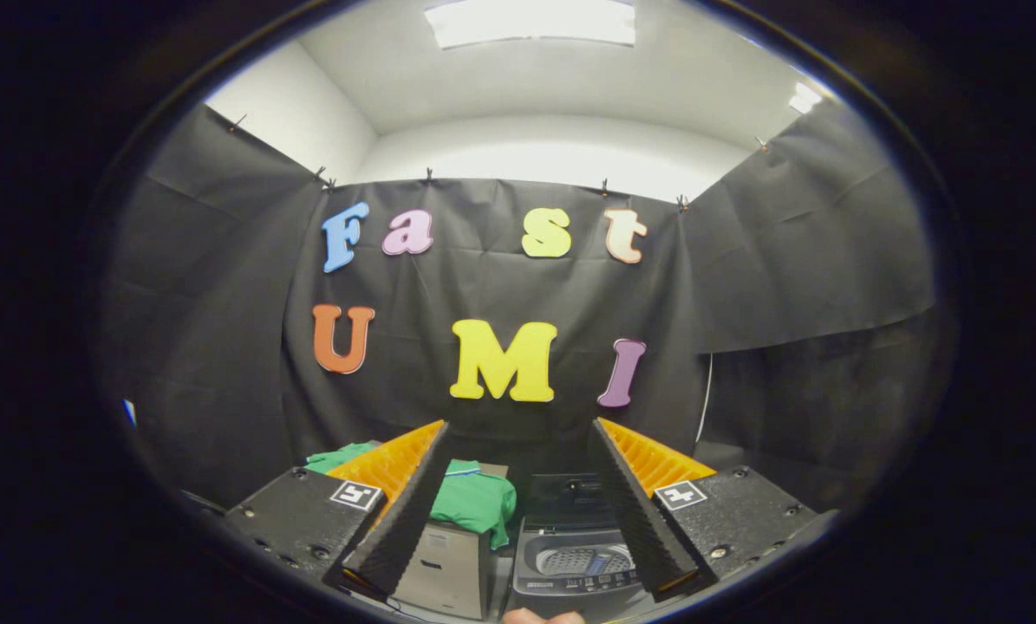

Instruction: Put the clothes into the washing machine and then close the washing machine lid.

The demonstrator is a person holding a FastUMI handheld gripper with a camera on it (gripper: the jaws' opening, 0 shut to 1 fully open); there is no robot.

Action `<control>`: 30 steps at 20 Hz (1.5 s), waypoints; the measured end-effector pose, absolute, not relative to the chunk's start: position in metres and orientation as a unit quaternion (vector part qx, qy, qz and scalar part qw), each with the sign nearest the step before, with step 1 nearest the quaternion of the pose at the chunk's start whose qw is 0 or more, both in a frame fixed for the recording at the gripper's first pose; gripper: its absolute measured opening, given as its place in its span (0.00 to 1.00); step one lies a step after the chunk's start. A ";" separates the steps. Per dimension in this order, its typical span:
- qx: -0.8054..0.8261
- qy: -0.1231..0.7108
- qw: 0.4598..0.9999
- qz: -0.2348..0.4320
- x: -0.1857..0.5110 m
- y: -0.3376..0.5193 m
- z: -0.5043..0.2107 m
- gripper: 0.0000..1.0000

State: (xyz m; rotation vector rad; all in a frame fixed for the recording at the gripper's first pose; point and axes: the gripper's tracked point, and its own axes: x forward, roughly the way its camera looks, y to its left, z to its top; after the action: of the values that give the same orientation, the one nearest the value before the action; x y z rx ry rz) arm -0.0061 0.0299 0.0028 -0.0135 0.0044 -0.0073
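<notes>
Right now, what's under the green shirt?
The green shirt lies on a cardboard box left of the open washing machine; the box top is covered. The open gripper holds nothing.

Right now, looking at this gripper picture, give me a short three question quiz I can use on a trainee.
1. True or false: the washing machine has its lid raised, so the drum shows.
2. Where does the green garment lie? A) inside the drum B) on top of the cardboard box beside the machine C) between closed fingers
3. Fill in: the gripper has its fingers spread ____, holding nothing.

Key
1. True.
2. B. It drapes over the box, next to the machine and ahead of the fingers.
3. Open.
</notes>
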 end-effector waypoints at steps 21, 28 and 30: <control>0.000 0.136 0.987 0.087 0.123 0.167 -0.045 0.99; -0.001 0.260 0.955 0.140 0.228 0.200 -0.116 0.99; 0.006 0.307 0.939 0.155 0.248 0.212 -0.139 0.99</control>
State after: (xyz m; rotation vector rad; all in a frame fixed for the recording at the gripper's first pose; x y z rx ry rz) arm 0.2484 0.2118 -0.1390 0.0117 0.6275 0.3161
